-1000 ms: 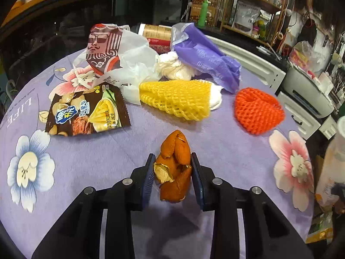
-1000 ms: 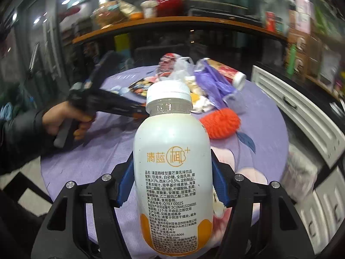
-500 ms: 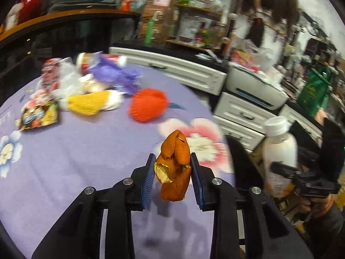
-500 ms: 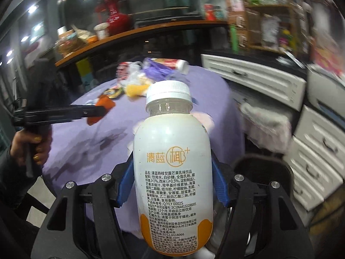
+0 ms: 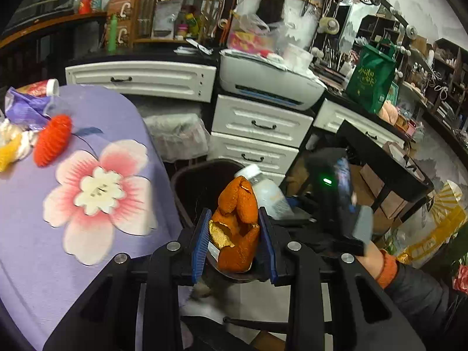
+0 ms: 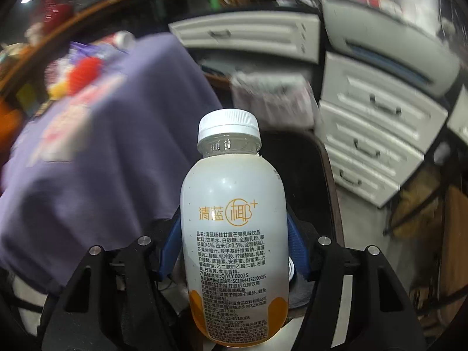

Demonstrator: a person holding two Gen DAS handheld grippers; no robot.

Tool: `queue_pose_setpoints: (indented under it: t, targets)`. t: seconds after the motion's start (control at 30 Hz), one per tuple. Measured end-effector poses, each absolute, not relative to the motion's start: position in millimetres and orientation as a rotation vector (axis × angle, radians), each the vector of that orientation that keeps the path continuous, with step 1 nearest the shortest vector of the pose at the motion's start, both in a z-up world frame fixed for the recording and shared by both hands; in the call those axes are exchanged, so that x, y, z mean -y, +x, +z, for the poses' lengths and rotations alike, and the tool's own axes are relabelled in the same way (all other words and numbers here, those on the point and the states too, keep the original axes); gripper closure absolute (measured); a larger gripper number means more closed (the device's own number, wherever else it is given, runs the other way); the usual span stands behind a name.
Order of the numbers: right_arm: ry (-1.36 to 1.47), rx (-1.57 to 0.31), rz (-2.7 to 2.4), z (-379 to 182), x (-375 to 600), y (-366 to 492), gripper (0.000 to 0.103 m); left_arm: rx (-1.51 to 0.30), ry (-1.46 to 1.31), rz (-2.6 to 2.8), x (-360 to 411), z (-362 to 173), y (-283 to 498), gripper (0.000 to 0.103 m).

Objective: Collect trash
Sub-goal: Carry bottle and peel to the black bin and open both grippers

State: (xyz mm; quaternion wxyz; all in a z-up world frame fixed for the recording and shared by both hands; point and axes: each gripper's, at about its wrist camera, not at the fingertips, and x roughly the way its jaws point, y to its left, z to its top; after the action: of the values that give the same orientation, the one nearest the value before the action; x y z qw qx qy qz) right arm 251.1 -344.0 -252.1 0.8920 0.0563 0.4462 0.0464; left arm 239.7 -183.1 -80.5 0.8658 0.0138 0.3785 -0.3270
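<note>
My left gripper (image 5: 234, 234) is shut on a piece of orange peel (image 5: 237, 228) and holds it over the dark trash bin (image 5: 190, 187) beside the table. My right gripper (image 6: 234, 242) is shut on a white drink bottle (image 6: 234, 228) with a white cap, held over the same bin (image 6: 324, 175). The bottle (image 5: 266, 187) and the right gripper also show in the left wrist view, just behind the peel. An orange foam net (image 5: 52, 140), a yellow net (image 5: 8, 152) and a purple bag (image 5: 26, 108) lie on the purple flowered tablecloth (image 5: 87, 234).
White drawer units (image 5: 257, 134) and a printer (image 5: 269, 84) stand behind the bin. A clear plastic-lined basket (image 5: 178, 134) sits between table and drawers. Cluttered shelves fill the back. A black stand (image 5: 383, 158) is to the right.
Both grippers swung right, away from the table, and now hang over the trash bin. Each still holds its item. The table trash has slid to the left edge of view.
</note>
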Motion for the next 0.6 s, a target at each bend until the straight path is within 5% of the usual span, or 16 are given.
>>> queue_pose_setpoints:
  t: [0.43, 0.6]
  targets:
    - [0.124, -1.237, -0.017, -342.1, 358.3, 317.0, 0.04, -0.911, 0.074, -0.669, 209.9, -131.2, 243.9, 0.071]
    - [0.118, -1.218, -0.018, -341.4, 357.7, 310.7, 0.026, -0.933, 0.094, -0.669, 215.9, -140.9, 244.8, 0.071]
